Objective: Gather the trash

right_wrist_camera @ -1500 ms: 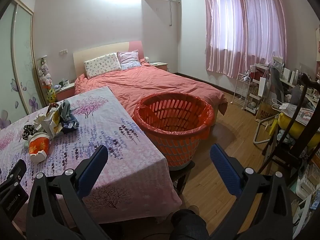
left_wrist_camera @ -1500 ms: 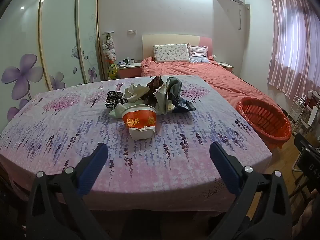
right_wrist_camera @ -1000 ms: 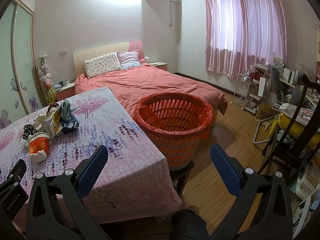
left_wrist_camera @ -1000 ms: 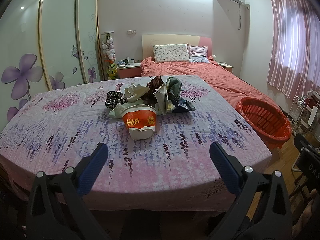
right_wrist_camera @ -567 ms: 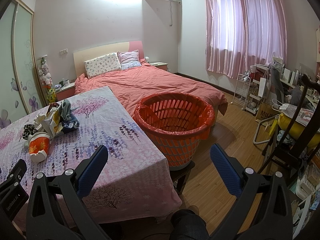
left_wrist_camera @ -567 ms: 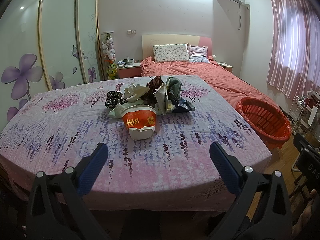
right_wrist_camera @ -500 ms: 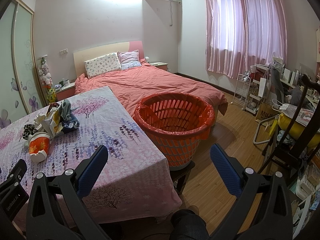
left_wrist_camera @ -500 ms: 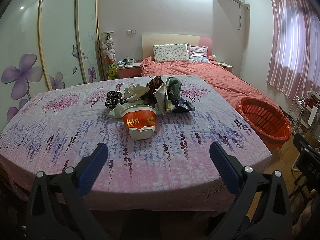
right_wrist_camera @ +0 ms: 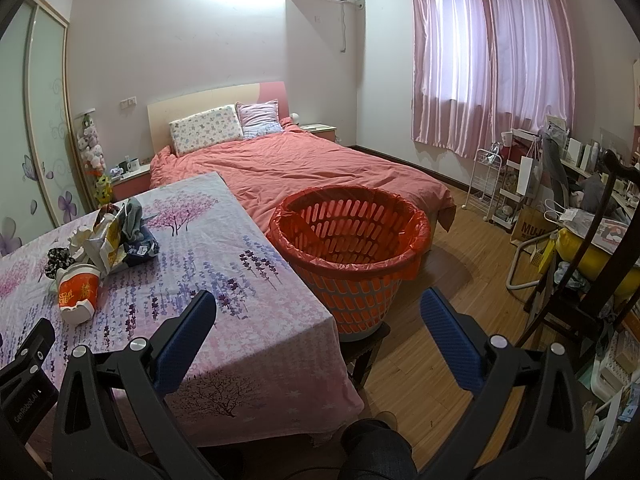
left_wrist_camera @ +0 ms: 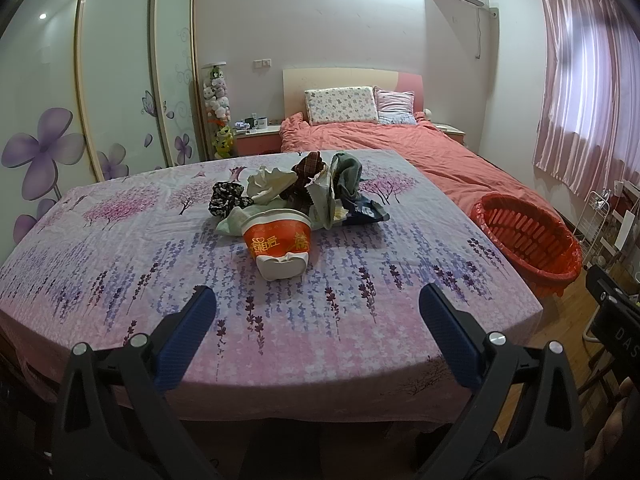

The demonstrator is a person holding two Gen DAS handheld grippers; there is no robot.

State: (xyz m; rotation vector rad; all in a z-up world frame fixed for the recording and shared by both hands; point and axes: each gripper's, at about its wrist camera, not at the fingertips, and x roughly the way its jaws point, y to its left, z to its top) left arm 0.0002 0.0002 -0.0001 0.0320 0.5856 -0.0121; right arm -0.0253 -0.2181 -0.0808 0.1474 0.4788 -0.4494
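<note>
A pile of trash [left_wrist_camera: 304,188] lies mid-table on the floral cloth: crumpled paper, wrappers, dark scraps. In front of it an orange and white paper cup [left_wrist_camera: 279,247] lies tipped over, also visible as the cup [right_wrist_camera: 78,288] in the right wrist view. My left gripper [left_wrist_camera: 316,304] hangs open above the table's near edge, short of the cup. An orange basket [right_wrist_camera: 352,248] lined with a red bag stands on a stool beside the table's right edge. My right gripper [right_wrist_camera: 318,308] is open in front of the basket, holding nothing.
The table [left_wrist_camera: 120,264] is covered with a pink and purple cloth. Behind it is a bed [left_wrist_camera: 420,156] with a coral cover. A chair [right_wrist_camera: 592,280] and cluttered racks stand at the right on the wooden floor [right_wrist_camera: 440,360]. A wardrobe lines the left wall.
</note>
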